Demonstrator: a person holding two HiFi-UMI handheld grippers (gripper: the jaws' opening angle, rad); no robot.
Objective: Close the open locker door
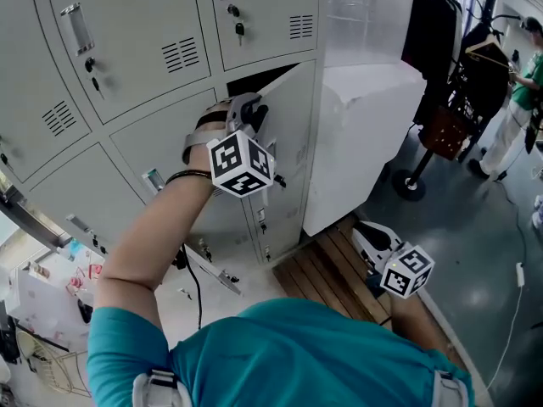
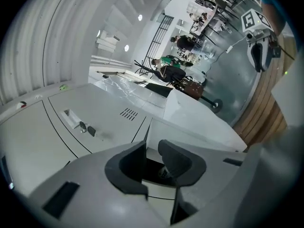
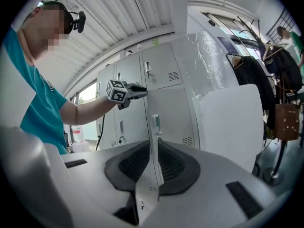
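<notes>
The grey locker door (image 1: 287, 121) stands ajar in the bank of lockers, with a dark slit of the locker's inside (image 1: 254, 76) above it. My left gripper (image 1: 254, 113) is stretched out level against the door's free edge, its marker cube (image 1: 242, 161) facing me. In the left gripper view its jaws (image 2: 152, 159) are apart; the dark opening shows between them and the door (image 2: 190, 136) runs to their right. My right gripper (image 1: 363, 231) hangs low on the right, away from the lockers. Its jaws (image 3: 153, 164) stand a narrow slit apart with nothing in them.
A tall white wrapped block (image 1: 365, 134) stands right beside the lockers on a wooden pallet (image 1: 327, 270). Keys hang in neighbouring locker doors (image 1: 239, 30). A stand with dark bags (image 1: 458, 100) and a person in green (image 1: 528, 70) are at the far right.
</notes>
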